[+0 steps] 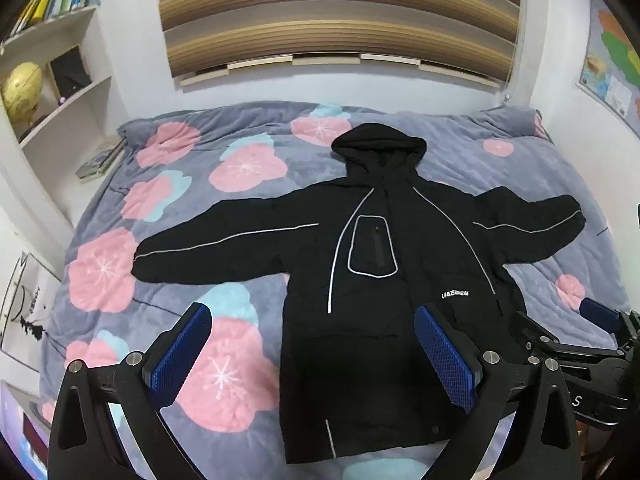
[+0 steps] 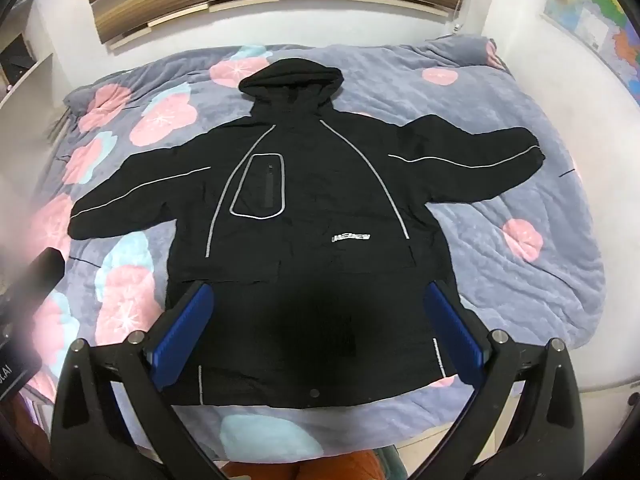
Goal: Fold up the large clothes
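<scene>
A black hooded jacket with grey piping lies flat, front up, on the bed, both sleeves spread out and the hood toward the far wall; it also shows in the right wrist view. My left gripper is open and empty, held above the jacket's lower left edge. My right gripper is open and empty, held above the jacket's lower hem. The right gripper also shows at the right edge of the left wrist view.
The bed is covered by a grey quilt with pink and blue flowers. A white bookshelf with a globe stands at the left. A striped blind hangs behind, and a map is on the right wall.
</scene>
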{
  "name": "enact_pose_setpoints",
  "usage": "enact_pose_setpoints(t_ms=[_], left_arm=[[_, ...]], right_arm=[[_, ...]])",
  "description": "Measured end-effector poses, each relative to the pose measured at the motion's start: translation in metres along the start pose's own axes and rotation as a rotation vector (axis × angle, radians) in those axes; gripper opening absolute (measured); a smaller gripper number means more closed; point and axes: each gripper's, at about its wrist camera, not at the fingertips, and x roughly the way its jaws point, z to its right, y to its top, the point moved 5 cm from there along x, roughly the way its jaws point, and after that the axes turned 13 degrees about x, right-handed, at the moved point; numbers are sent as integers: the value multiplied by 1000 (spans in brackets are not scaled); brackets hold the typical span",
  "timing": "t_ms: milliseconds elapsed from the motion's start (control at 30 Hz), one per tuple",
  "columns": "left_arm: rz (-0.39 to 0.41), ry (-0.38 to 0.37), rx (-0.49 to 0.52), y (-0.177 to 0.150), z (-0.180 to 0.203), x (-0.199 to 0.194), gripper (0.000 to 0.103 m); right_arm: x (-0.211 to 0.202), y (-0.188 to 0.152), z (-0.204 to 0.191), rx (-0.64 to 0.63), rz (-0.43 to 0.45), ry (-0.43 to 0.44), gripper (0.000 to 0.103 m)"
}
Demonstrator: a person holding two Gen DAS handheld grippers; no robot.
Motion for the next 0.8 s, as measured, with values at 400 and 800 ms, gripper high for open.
enact_pose_setpoints(t_ms=[400, 800], left_arm=[[10, 34, -49, 0, 10, -17, 101], [15, 27, -27, 18, 57, -22, 101]], right_arm=[[-8, 4, 4, -59, -7, 53, 103], [-15, 23, 40, -6, 15, 113, 103]])
